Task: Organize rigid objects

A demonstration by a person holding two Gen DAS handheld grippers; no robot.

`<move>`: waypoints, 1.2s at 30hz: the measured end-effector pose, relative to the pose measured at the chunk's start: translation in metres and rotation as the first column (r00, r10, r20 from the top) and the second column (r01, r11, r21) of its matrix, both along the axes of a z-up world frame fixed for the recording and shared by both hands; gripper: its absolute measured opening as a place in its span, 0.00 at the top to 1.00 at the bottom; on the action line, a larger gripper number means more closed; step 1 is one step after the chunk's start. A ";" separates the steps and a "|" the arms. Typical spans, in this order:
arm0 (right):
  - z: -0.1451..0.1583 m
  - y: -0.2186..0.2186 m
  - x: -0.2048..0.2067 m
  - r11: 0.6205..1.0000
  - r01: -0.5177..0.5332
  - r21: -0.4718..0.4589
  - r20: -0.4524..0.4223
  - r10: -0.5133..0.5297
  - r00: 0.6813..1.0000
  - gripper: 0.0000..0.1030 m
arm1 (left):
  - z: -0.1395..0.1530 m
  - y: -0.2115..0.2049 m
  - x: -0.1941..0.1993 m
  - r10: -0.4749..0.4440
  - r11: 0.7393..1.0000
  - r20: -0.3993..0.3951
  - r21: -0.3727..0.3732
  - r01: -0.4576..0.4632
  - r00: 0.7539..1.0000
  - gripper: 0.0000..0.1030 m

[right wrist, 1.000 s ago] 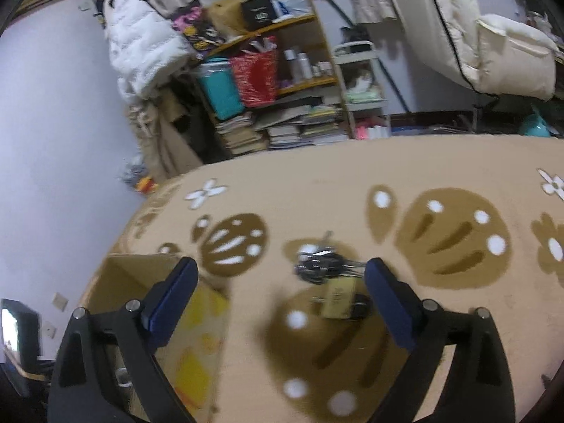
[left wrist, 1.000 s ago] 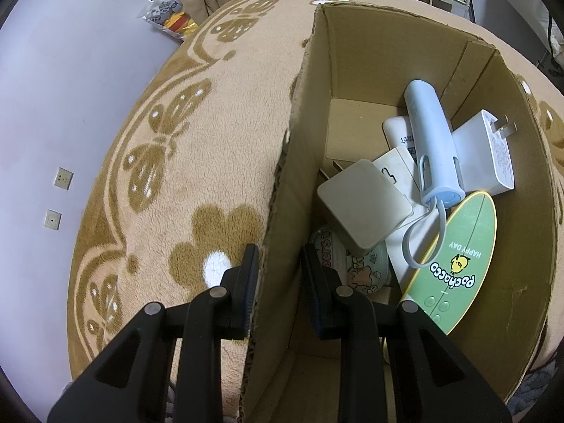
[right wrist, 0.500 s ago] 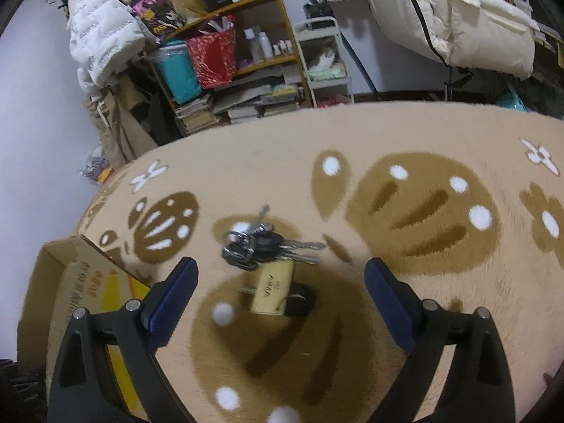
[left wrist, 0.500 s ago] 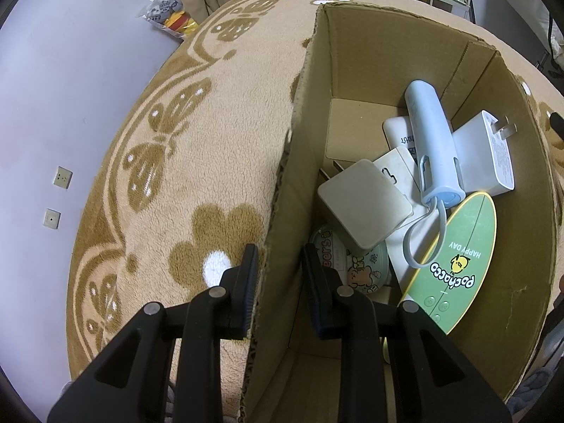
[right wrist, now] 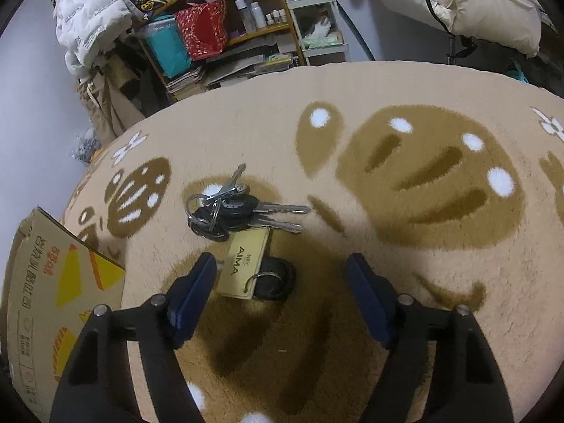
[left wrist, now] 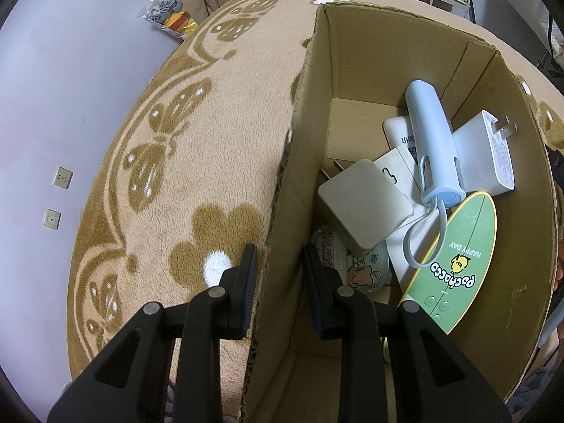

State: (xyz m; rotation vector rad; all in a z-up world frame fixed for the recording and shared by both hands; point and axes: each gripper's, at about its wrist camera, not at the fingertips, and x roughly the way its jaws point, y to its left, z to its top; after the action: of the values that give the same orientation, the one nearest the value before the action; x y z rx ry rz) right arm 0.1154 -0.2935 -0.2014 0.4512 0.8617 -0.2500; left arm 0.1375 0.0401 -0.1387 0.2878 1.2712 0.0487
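Keys on their ring (right wrist: pixel 232 211), with a tan AIMA tag (right wrist: pixel 245 262) and a black fob (right wrist: pixel 273 280), lie on the brown-patterned rug (right wrist: pixel 405 246) at the centre of the right wrist view, just ahead of our right gripper (right wrist: pixel 280 292), whose jaws stand wide apart and empty. To lift the bunch well, we judge it best to lower straight down and close across the tag and fob, where the bulk is, since loose blades may slip and the pile could snag a fingertip. Open rug lies around the bunch on every side, and the cardboard box (right wrist: pixel 53 282) sits at the lower left. In the left wrist view our left gripper (left wrist: pixel 278 282) straddles the box's near wall (left wrist: pixel 282 211), narrowly spread; we cannot tell if it pinches. Inside, chargers (left wrist: pixel 490 155), a blue cylinder (left wrist: pixel 433 141) and a green Pochacco board (left wrist: pixel 458 264) crowd the right, leaving bare floor at upper centre.
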 end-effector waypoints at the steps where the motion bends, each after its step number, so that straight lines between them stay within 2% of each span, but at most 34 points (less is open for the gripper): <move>1: 0.000 0.001 0.001 1.000 -0.006 0.004 0.006 0.006 1.000 0.27 | 0.000 0.000 0.000 0.000 1.000 0.000 0.000 0.000 1.000 0.75; 10: -0.002 0.014 0.015 0.997 -0.079 -0.005 0.012 0.079 0.997 0.30 | 0.000 0.002 0.000 0.003 1.000 -0.003 -0.007 -0.003 1.000 0.75; 12: -0.005 0.017 0.021 0.994 -0.105 -0.020 -0.019 0.104 0.994 0.30 | 0.001 0.002 0.000 0.004 1.000 -0.004 -0.009 -0.004 1.000 0.75; 15: -0.007 0.031 0.034 0.975 -0.189 -0.117 -0.118 0.176 0.977 0.30 | 0.001 0.002 0.000 0.002 1.000 -0.003 -0.004 -0.002 1.000 0.75; 17: -0.007 0.032 0.036 0.973 -0.189 -0.130 -0.132 0.172 0.976 0.30 | 0.000 0.001 0.000 -0.003 1.000 -0.001 0.008 0.003 1.000 0.75; 18: -0.007 0.032 0.035 0.975 -0.181 -0.130 -0.130 0.165 0.978 0.32 | 0.000 0.000 0.000 -0.005 1.000 0.000 0.014 0.005 1.000 0.75; 20: -0.007 0.033 0.035 0.975 -0.160 -0.154 -0.131 0.141 0.981 0.47 | 0.000 -0.001 -0.001 -0.008 1.000 0.001 0.023 0.008 1.000 0.75; 21: -0.006 0.034 0.034 0.974 -0.154 -0.169 -0.132 0.133 0.982 0.50 | 0.000 -0.001 -0.001 -0.008 1.000 0.001 0.022 0.008 1.000 0.75; 22: -0.005 0.036 0.033 0.972 -0.153 -0.179 -0.132 0.130 0.983 0.56 | 0.000 -0.001 -0.001 -0.008 1.000 0.001 0.021 0.008 1.000 0.75; 27: 0.000 0.047 0.028 0.956 -0.161 -0.246 -0.134 0.131 0.982 0.62 | 0.000 -0.001 -0.001 -0.009 1.000 0.001 0.021 0.009 1.000 0.75; 36: 0.021 0.038 0.005 0.983 -0.105 -0.152 -0.085 0.093 0.992 0.65 | 0.001 -0.001 -0.001 -0.004 1.000 -0.002 0.009 0.004 1.000 0.75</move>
State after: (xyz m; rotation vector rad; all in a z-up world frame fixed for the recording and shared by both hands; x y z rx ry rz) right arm 0.1207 -0.2552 -0.1807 0.2524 0.9306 -0.2424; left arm 0.1368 0.0392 -0.1379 0.2981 1.2724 0.0511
